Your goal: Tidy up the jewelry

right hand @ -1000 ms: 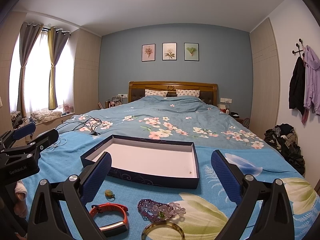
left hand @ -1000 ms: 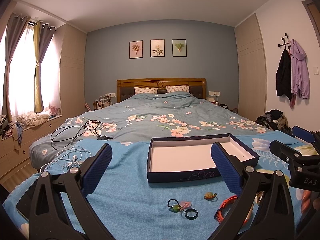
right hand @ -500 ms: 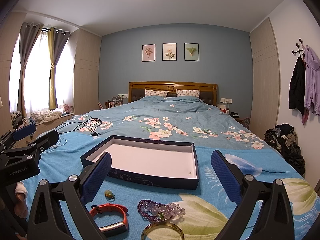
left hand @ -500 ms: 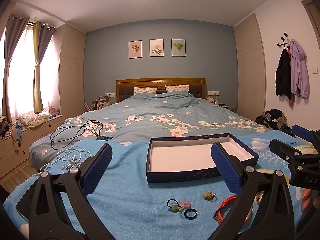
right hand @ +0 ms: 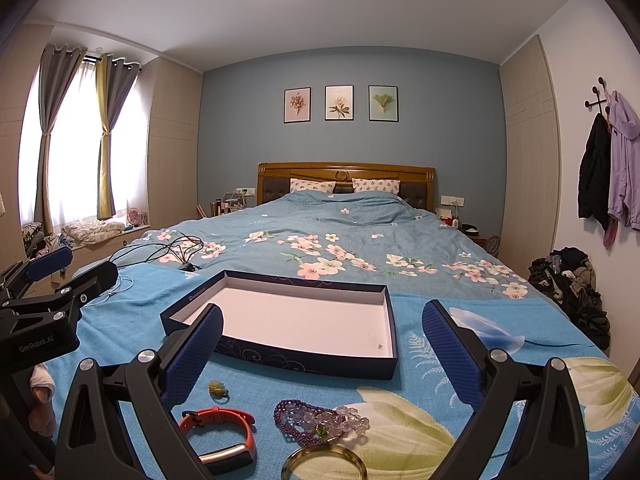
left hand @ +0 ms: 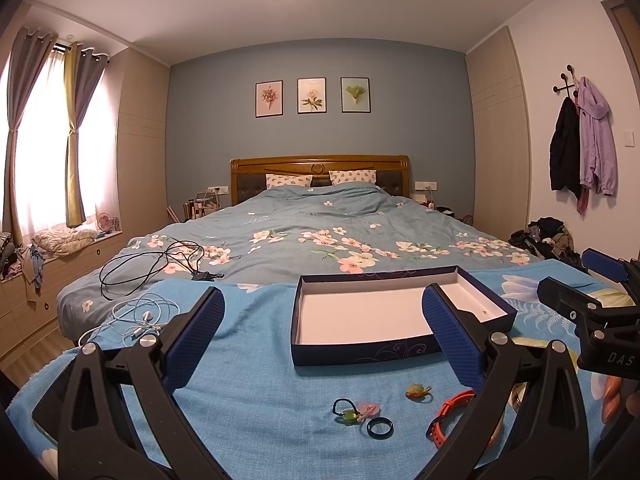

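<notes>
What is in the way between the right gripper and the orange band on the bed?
Nothing visible. The right gripper hangs open above the blanket, and the orange band lies just below its left finger with only bare blanket around it. The purple beads lie beside it, apart.

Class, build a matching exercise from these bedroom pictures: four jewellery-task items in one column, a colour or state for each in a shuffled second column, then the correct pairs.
Items:
1. wristband
2. bead bracelets
3. box
4. ring

Descriptions:
A. dark plain circle
B. navy outside, white inside, open
C. orange
D. purple and clear, heaped together

Pairs: 1-C, 2-D, 3-B, 4-A
</notes>
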The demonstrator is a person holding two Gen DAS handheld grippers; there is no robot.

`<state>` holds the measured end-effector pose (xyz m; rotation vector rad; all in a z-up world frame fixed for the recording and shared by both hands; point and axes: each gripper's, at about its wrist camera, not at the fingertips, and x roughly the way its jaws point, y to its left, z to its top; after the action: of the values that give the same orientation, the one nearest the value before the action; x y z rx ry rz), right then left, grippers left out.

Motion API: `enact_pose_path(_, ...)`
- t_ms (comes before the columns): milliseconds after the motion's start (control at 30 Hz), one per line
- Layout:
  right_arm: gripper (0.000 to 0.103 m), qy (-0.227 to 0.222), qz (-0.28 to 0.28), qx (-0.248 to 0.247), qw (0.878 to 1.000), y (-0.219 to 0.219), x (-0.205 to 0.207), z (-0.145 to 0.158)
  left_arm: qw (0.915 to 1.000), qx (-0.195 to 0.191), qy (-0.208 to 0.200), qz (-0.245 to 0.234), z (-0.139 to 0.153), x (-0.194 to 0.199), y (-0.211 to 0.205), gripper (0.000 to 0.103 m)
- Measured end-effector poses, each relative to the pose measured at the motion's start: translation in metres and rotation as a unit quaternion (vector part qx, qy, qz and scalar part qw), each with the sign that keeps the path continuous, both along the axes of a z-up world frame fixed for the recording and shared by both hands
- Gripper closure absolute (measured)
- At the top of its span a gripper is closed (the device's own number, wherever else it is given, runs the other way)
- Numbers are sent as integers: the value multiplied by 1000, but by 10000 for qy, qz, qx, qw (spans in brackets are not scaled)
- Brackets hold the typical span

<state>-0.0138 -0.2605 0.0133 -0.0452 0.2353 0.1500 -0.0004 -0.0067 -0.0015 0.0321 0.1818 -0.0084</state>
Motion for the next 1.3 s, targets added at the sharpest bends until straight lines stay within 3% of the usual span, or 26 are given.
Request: enact_pose_path(1300, 7, 149, -9, -4, 9999, -4, 3, -2, 9999, 5, 139, -63, -7, 6, 4, 6)
